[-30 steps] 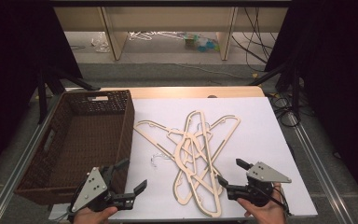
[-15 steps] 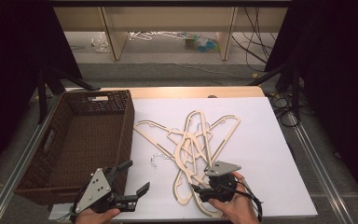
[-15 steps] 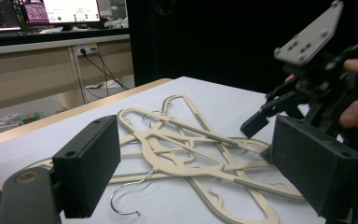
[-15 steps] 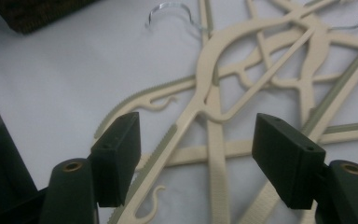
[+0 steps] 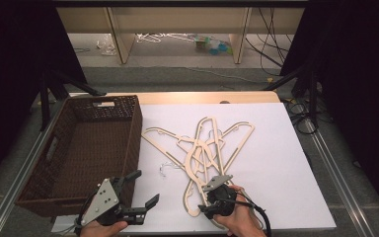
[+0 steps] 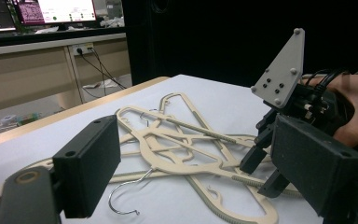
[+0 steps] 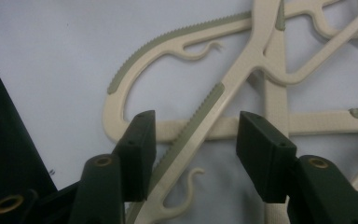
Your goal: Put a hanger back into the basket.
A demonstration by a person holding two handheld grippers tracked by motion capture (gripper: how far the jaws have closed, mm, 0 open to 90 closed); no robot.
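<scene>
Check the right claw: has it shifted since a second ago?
Yes. The right claw went left, away from the sheet's right edge, onto the hanger pile; its jaws have been closing around a hanger arm.

high view looks down; both claw views sit close, sharing the hangers (image 5: 205, 150).

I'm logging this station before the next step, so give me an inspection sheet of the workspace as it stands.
Surface: white sheet over a wooden table.
Job's things: tangled pile of cream hangers; one loose metal hook beside them.
Clutter: nothing seen.
Grippers: left gripper open, off the hangers; right gripper has just been closing, a hanger arm between its jaws, pads not yet pressing.
Cables: black cable trailing from the right gripper.
Surroundings: empty brown wicker basket at left; hangers and cables on the floor beyond.
</scene>
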